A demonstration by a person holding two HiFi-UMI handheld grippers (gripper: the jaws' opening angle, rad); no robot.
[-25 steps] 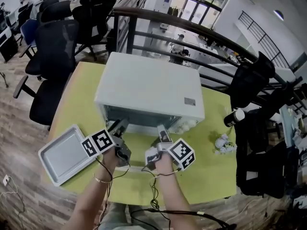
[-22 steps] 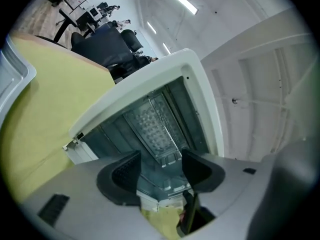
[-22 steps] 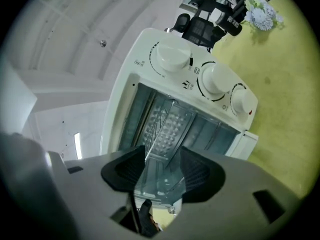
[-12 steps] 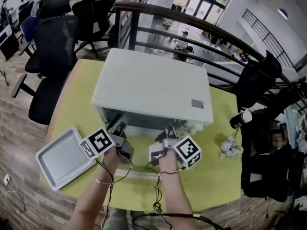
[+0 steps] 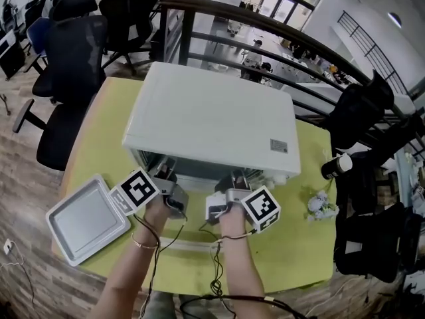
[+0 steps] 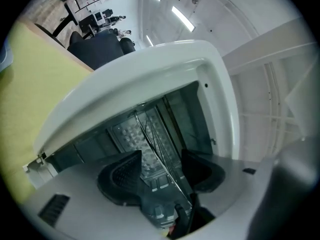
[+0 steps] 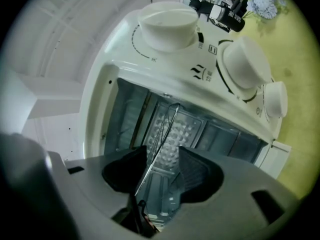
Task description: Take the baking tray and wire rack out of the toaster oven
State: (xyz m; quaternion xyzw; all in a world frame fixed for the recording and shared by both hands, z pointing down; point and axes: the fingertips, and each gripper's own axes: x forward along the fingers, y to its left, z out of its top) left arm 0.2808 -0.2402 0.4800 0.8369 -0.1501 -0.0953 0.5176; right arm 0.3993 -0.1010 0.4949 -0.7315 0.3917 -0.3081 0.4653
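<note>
Baking tray lies on the table, near left of the toaster oven, per head view. Left gripper view: left gripper spread, wire rack inside the oven between its jaws, ungripped. Right gripper view: right gripper likewise apart around the rack, jaws just been closing.

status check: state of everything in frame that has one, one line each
Oven: front open, inside exposed.
Tray: out of the oven, flat on the table, empty.
Rack: in the oven, not yet pulled out.
Left gripper: open, rack wire between its fingers.
Right gripper: open, fingers have just been closing, rack wire between them, not clamped.
</note>
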